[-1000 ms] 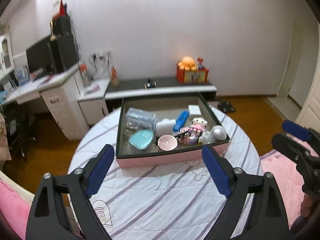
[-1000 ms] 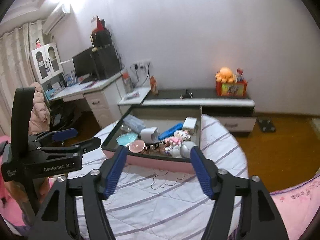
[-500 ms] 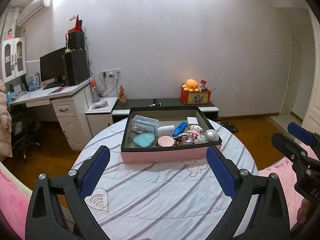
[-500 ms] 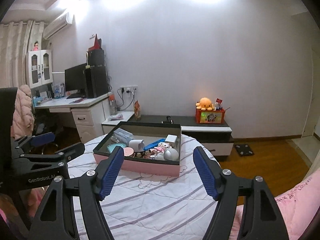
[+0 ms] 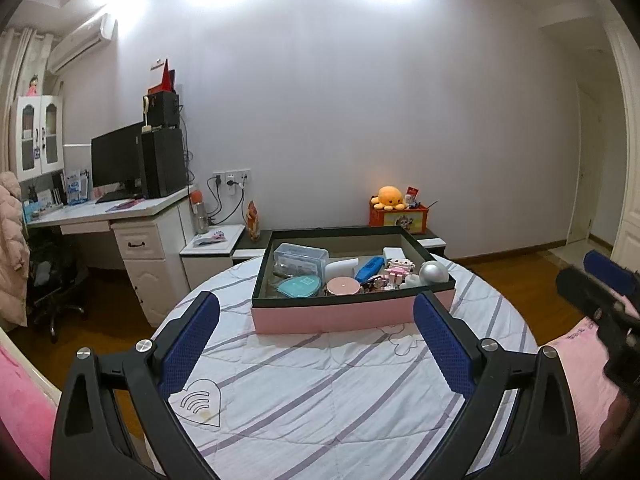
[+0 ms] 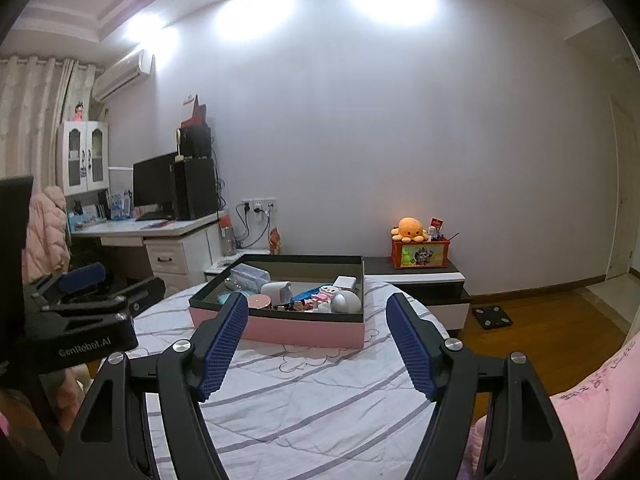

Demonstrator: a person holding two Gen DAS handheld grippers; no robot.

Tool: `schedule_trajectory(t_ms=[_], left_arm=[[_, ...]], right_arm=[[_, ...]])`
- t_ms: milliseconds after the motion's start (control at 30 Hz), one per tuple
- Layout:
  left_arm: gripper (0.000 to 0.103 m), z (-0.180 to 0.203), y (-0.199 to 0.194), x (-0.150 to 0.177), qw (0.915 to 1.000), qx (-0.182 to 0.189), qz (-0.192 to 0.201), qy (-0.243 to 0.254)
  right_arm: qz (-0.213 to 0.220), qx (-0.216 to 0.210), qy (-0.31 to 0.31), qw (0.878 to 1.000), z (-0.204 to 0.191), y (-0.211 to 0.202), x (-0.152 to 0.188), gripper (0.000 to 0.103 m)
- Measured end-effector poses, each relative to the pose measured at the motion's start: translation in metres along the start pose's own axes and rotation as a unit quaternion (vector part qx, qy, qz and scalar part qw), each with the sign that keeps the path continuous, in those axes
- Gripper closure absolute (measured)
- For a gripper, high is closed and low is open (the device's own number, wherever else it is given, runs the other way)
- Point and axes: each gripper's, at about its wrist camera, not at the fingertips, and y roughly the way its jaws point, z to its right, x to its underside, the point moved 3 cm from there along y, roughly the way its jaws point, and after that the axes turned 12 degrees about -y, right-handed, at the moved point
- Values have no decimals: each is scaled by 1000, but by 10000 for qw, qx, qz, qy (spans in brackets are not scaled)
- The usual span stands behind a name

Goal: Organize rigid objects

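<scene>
A pink box with a black rim (image 5: 332, 318) (image 6: 304, 330) stands on a round table with a striped white cloth (image 5: 320, 392) (image 6: 304, 392). Inside lie a clear plastic case (image 5: 300, 258), a teal oval case (image 5: 300, 286), a pink round tin (image 5: 342, 286), a blue bar (image 5: 368, 268), a silver ball (image 5: 432, 272) (image 6: 345, 302) and small pink block figures (image 5: 394, 272). My left gripper (image 5: 316, 340) is open and empty, well short of the box. My right gripper (image 6: 318, 344) is open and empty, also held back from it.
A white desk with a monitor (image 5: 118, 164) stands at the left. A low black-and-white cabinet holds an orange box with a plush octopus (image 5: 390, 198) (image 6: 416, 230). A scale (image 6: 491, 317) lies on the wood floor. Pink bedding (image 6: 592, 412) is at the right.
Both grippers have pulled back and tilted up from the box, so it looks smaller and more wall and ceiling show. Both stay open and empty.
</scene>
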Motion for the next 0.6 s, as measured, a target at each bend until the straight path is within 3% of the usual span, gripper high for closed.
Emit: schedule_trajectory(t_ms=[267,600], left_arm=[[4,4,-9,2,9992,148,375,21],[4,5,-18,0,9987,173,489,-11]], right_arm=[[260,106,25,9996,3,-8,2,29],[278,138,-38,9995,1,-14,1,29]])
